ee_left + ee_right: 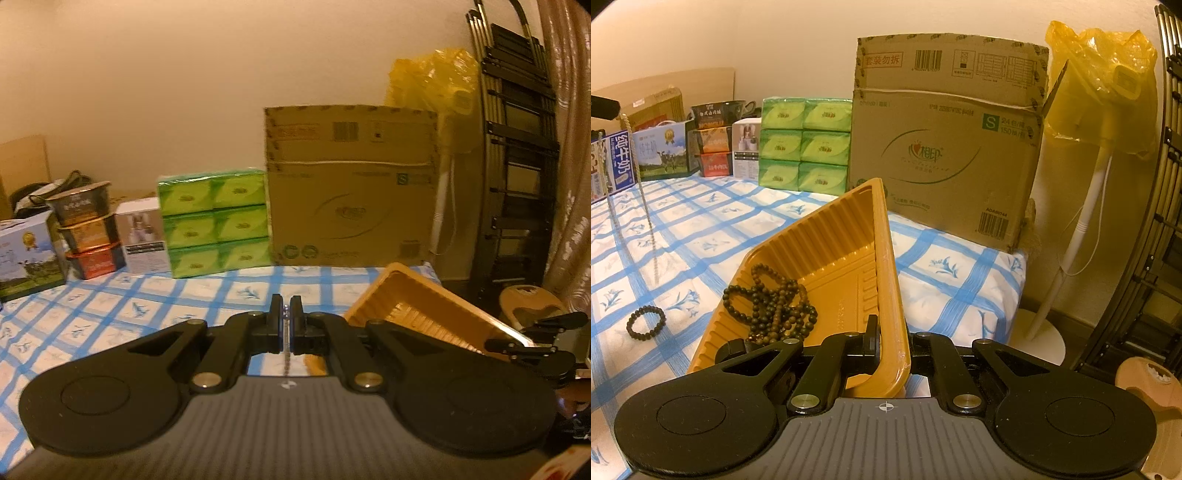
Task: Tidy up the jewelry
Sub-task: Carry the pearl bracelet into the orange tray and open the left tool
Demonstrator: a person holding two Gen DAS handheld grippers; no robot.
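My left gripper [286, 314] is shut on a thin silver chain [286, 354] that hangs down between its fingers, lifted above the table. The same chain [646, 218] shows hanging at the left of the right wrist view. My right gripper [892, 339] is shut on the right rim of an orange plastic tray [834, 243] and holds it tilted. A dark beaded necklace [775, 302] lies piled in the tray. A small dark bead bracelet [645, 322] lies on the blue-checked tablecloth [701, 229] to the tray's left. The tray [417, 310] also shows in the left wrist view.
At the table's back stand a large cardboard box [942, 147], green tissue packs [803, 147], stacked food tubs [713, 144], a small white box [746, 147] and milk cartons [661, 151]. A fan under a yellow bag [1100, 92] stands past the table's right edge.
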